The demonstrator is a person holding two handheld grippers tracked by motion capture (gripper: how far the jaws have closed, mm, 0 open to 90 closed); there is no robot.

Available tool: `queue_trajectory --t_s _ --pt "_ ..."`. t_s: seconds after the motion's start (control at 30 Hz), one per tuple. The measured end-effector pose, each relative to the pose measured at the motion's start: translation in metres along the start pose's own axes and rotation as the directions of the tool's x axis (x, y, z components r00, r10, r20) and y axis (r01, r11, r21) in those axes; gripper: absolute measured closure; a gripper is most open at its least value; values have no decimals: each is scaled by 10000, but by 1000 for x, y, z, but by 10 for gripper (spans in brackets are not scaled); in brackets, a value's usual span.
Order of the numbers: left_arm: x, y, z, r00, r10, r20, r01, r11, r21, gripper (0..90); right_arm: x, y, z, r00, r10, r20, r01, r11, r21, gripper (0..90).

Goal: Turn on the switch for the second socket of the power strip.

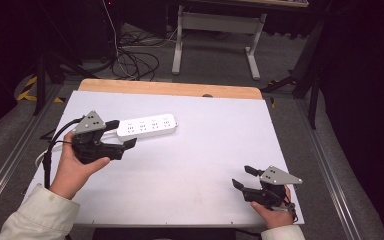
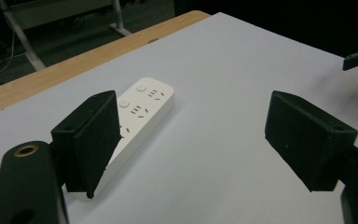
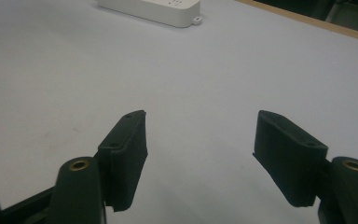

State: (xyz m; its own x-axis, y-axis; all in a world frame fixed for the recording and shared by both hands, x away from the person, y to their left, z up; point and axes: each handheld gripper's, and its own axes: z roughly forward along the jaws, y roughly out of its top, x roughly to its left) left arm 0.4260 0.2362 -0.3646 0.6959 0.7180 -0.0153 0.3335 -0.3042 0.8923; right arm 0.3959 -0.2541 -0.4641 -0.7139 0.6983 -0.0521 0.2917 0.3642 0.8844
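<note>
Beside the power strip [image 1: 146, 126], the left gripper [image 1: 121, 134] is being held wide open, empty, awaiting a regrasp.

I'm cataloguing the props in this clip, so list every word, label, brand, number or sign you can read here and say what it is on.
None can be read.
White power strip: socket slots and two round buttons show, no legible print or brand.
Left gripper and right gripper: plain black, grey plates unmarked.
Table: blank white surface.
Yellow-black floor stripes: pattern, no text.
</note>
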Motion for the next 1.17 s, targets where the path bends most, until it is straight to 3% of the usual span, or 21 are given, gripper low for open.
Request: queue_trajectory --t_s 0.33,0.5,0.63,0.73,0.97,1.03,1.17 --pt "-7 -34 -16 9985 -68 548 89 9992 -392 176 0 0 0 10000 25 58 -25 10000 19 349" --pt "-10 -52 -20 9985 308 445 -290 9987 -412 179 0 0 0 10000 54 49 -54 10000 10 349" --pt "-8 -75 -23 9988 -152 471 179 9982 -573 181 0 0 0 9999 80 61 -80 10000 27 348" --pt "-7 -88 -23 9983 -234 542 272 9972 -697 182 0 0 0 9999 92 76 -93 9999 45 348" --pt "-4 -112 -23 9986 -268 465 308 9957 -874 170 -1 -1 0 9998 135 144 -136 9999 95 347" --pt "-3 -122 -23 9997 70 234 -53 9976 -693 160 -2 -1 0 9998 123 148 -124 9999 92 346" --pt "-3 -128 -21 9996 -197 222 209 9982 -558 155 -2 -1 0 9998 137 144 -139 9998 106 347"
